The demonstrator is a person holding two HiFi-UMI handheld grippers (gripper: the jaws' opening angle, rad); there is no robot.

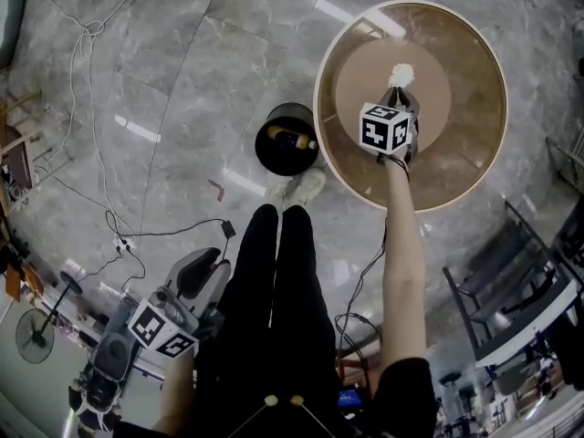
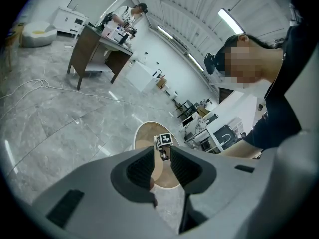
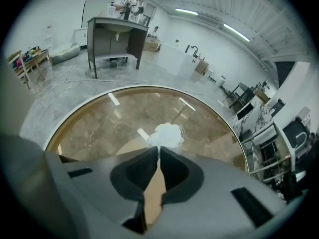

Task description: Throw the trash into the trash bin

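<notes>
Head view first: the right gripper [image 1: 402, 95] is stretched out over the round glass tabletop [image 1: 461, 140], tips touching the crumpled white tissue wad [image 1: 401, 74], which sits near the middle, a shade toward the far edge. Down on the floor, just off the tabletop's left edge and by the person's shoes, stands the black trash bin [image 1: 286, 109], with something yellowish [image 1: 294, 139] already lying in it; what it is I can't tell. The left gripper [image 1: 206, 277] hangs low by the person's leg, well apart from all this. Left gripper view now: the left gripper [image 2: 162, 156] shows jaws parted a modest gap, nothing between them, just the distant tabletop [image 2: 144, 133] seen through. Right gripper view: the right gripper [image 3: 159, 151] has its jaws closed to a sliver, apparently nipping only the near fringe of the tissue wad [image 3: 167, 135] on the tabletop [image 3: 94, 128]. There's the danger: a tip-only pinch on soft paper could slip on the lift, and a light wad released high could drift past the bin's mouth.
</notes>
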